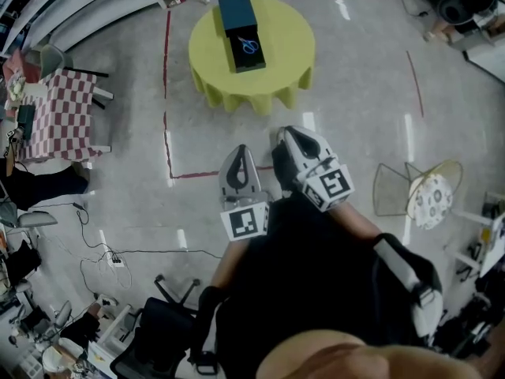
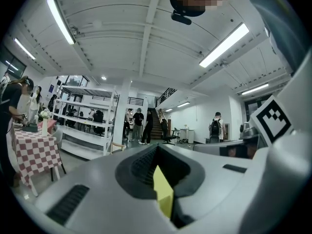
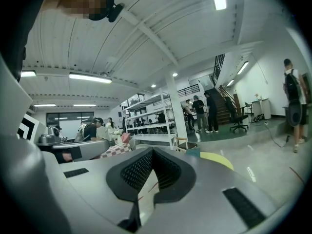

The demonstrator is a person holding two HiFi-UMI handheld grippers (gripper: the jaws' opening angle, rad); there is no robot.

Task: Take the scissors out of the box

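Observation:
A round table with a yellow cloth (image 1: 276, 69) stands ahead on the floor. On it lies an open dark box (image 1: 259, 63), its lid (image 1: 237, 12) just behind it. Blue-handled scissors (image 1: 248, 46) lie inside the box. Both grippers are held side by side close to the person's body, well short of the table and pointing toward it. The left gripper (image 1: 240, 150) has its jaws together with nothing in them. The right gripper (image 1: 286, 133) is shut and empty too. In the right gripper view the yellow table (image 3: 217, 159) shows just beyond the shut jaws.
A red-checked table (image 1: 59, 113) stands at the left. Red tape lines (image 1: 167, 133) mark the floor between me and the yellow table. Wire-frame chairs (image 1: 418, 189) stand at the right, an office chair (image 1: 162, 326) and cables at the lower left. People stand by far shelving (image 2: 87, 130).

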